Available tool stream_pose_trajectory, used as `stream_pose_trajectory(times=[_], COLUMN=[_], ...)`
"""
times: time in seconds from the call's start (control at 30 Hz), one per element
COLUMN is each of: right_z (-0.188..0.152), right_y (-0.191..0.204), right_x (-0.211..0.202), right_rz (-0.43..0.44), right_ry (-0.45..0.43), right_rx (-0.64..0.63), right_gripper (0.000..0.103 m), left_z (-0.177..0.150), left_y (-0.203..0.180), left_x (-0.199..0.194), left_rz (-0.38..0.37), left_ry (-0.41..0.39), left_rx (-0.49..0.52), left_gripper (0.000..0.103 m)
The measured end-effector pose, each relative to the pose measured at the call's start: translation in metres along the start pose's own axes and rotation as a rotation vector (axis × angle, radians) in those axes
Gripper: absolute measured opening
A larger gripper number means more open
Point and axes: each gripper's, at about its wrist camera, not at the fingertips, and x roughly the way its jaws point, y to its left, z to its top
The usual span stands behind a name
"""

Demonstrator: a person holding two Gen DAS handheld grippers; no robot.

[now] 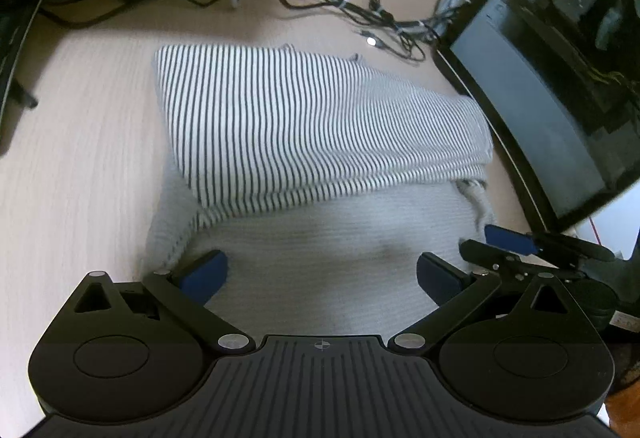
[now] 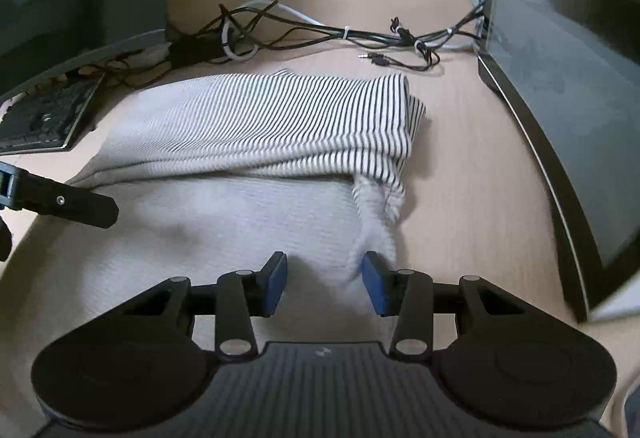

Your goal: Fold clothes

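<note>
The striped garment (image 1: 312, 125) is lying on the desk (image 1: 80, 157) just ahead of both grippers, its striped part already doubled over the plain near part; judging by this, more folding is remaining. The left gripper (image 1: 322, 276) is hovering with jaws spread wide, holding nothing, while the right gripper (image 2: 325, 284) is gaping around the near right edge.

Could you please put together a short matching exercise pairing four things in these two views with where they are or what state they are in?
Things:
1. striped garment
2. left gripper
3. cable bundle
4. monitor

Places or states:
A. standing along the desk's right side
B. open, hovering above plain pale fabric
C. lying tangled beyond the cloth's far edge
D. folded over, in the middle of the desk

Pairs: 1-D, 2-B, 3-C, 4-A
</note>
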Motion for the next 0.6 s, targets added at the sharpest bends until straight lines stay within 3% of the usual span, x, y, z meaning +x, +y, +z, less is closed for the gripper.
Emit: stream_pose_trajectory(times=[0.2, 0.4, 0.43, 0.53, 0.6], right_z=[0.018, -0.005, -0.009, -0.015, -0.012], right_y=[-0.016, -0.018, -0.017, -0.026, -0.031], right_x=[0.018, -0.005, -0.009, -0.021, -0.033], right_rz=[0.008, -0.012, -0.035, -0.062, -0.067], right_ry=[-0.003, 0.007, 0.023, 0.055, 0.030], right_rx=[0.012, 0.013, 0.003, 0.069, 0.114], right_gripper=[0.040, 0.041, 0.046, 0.046, 0.046], left_z=[0.009, -0.011, -0.013, -0.014, -0.007], left_y=[-0.005, 0.008, 0.011, 0.019, 0.017], left_x=[0.010, -0.011, -0.015, -0.029, -0.043], left_rz=[0.028, 0.068, 0.077, 0.074, 0.074], left_ry=[-0.005, 0.003, 0.008, 0.015, -0.002], left_rx=[0.018, 0.049, 0.048, 0.034, 0.050], left_gripper=[0.103, 0.103, 0.103, 0.103, 0.103])
